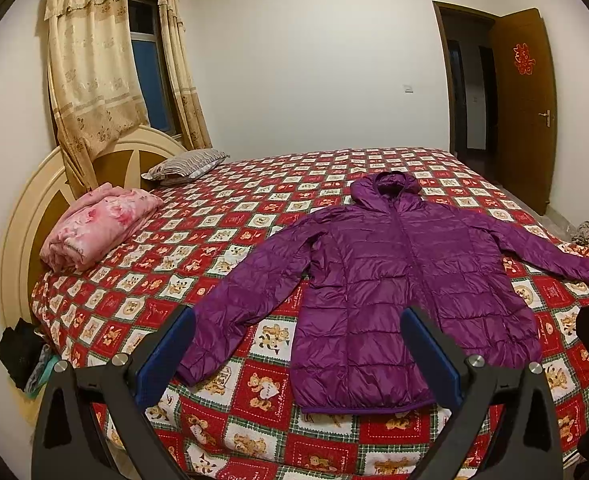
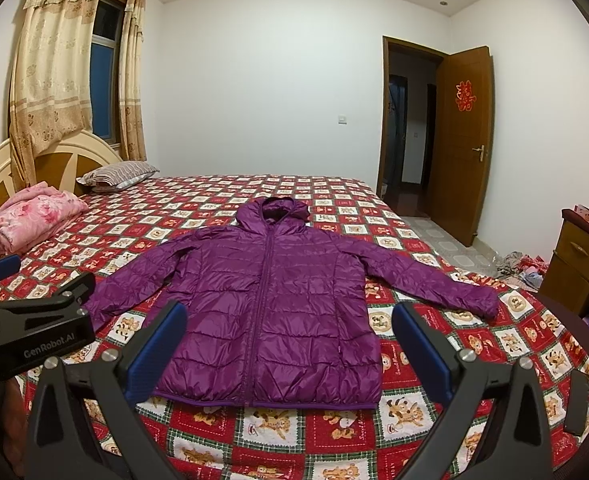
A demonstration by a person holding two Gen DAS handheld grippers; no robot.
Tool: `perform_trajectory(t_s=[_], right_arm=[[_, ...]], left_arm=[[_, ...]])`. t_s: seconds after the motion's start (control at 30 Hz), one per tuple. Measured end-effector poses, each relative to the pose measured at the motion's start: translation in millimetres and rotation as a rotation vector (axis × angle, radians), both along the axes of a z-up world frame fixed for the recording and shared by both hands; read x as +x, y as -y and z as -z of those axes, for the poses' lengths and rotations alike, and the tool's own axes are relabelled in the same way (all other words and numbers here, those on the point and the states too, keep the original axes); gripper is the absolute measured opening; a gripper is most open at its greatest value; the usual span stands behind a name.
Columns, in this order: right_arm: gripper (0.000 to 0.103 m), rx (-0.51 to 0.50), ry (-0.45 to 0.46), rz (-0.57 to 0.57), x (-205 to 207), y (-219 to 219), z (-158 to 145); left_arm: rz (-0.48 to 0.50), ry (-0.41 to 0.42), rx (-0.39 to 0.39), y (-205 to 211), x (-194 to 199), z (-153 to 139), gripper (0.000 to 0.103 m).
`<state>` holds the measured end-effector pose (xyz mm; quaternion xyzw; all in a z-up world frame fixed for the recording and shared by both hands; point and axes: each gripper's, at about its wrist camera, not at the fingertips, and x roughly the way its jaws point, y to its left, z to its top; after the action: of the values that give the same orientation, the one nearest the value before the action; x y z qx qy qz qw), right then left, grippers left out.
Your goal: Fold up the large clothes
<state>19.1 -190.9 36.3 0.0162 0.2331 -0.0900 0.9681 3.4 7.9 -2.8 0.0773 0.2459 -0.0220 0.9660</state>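
A purple hooded puffer jacket [image 1: 394, 280] lies flat and zipped on the red patterned bed [image 1: 230, 216], hood far, hem near, both sleeves spread out. It also shows in the right wrist view [image 2: 270, 304]. My left gripper [image 1: 298, 354] is open and empty, held above the near bed edge over the jacket's left sleeve and hem. My right gripper [image 2: 290, 344] is open and empty above the jacket's hem. The left gripper's body [image 2: 34, 320] shows at the left of the right wrist view.
A folded pink quilt [image 1: 98, 228] and a striped pillow [image 1: 186, 164] lie by the headboard [image 1: 26, 216]. An open wooden door [image 2: 462, 144] is at the far right. A wooden cabinet [image 2: 586, 264] and loose clothes on the floor [image 2: 518, 266] are right of the bed.
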Motion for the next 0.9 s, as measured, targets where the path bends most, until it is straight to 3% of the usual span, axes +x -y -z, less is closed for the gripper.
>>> perform_trajectory(t_s=[0.9], right_arm=[[0.103, 0.003, -0.006, -0.002, 1.7, -5.3, 5.7]], left_arm=[[-0.006, 0.003, -0.002, 0.5, 0.2, 5.4, 0.102]])
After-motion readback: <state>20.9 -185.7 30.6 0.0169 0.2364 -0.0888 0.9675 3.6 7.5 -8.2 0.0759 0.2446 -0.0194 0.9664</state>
